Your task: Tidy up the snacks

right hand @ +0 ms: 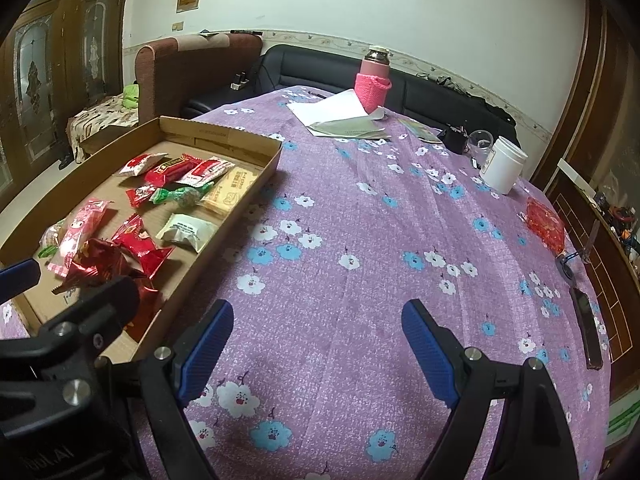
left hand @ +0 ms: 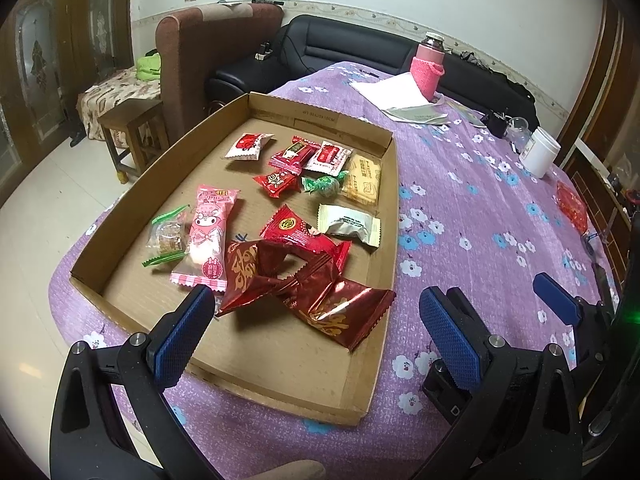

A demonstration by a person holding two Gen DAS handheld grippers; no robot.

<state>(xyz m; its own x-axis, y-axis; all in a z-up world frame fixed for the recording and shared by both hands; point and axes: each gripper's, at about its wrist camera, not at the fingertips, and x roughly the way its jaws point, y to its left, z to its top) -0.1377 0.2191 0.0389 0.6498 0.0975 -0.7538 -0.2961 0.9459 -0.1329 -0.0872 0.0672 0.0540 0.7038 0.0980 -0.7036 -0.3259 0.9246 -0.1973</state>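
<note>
Both tools hang with fingers spread wide, gripping nothing: the left tool [left hand: 316,320] above the near end of a shallow cardboard box [left hand: 390,216], the right tool [right hand: 318,344] over the flowered purple cloth [right hand: 360,220] covering the desk. Wrapped snacks [left hand: 304,184] lie scattered inside the box, crumpled red foil packets [left hand: 304,288] nearest the left tool.
</note>
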